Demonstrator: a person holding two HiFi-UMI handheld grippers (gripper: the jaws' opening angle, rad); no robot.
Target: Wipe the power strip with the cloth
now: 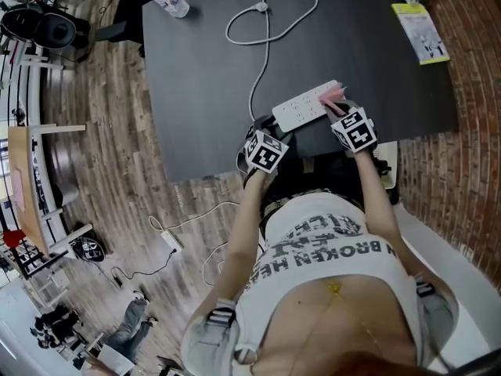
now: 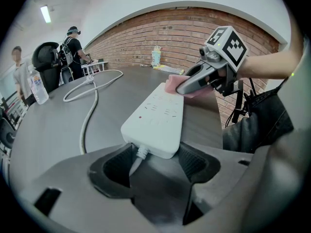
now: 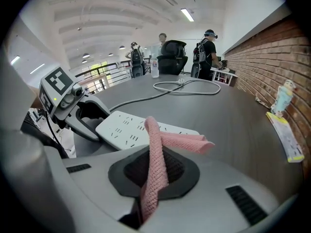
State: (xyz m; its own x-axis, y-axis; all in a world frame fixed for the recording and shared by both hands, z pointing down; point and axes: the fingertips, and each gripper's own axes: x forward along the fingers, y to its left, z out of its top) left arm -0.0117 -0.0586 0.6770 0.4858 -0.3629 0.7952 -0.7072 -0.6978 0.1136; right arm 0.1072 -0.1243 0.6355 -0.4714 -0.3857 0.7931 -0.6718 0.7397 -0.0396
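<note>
Two grippers work on one power strip (image 2: 158, 115). Left gripper (image 2: 154, 160): jaws clamped on either side of the strip's cord end, near the table's near edge. Right gripper (image 3: 154, 171): pinched tight on a pink cloth (image 3: 181, 141), whose free end lies draped over the strip's other end. Both forearms reach forward from the torso and converge on the strip. The strip lies flat on the black table (image 1: 203, 77), long axis diagonal, cord end toward the person's left. Its white cable (image 1: 261, 8) loops away across the tabletop. Well apart: water bottle (image 1: 170, 0) far left, booklet (image 1: 421, 32) far right.
</note>
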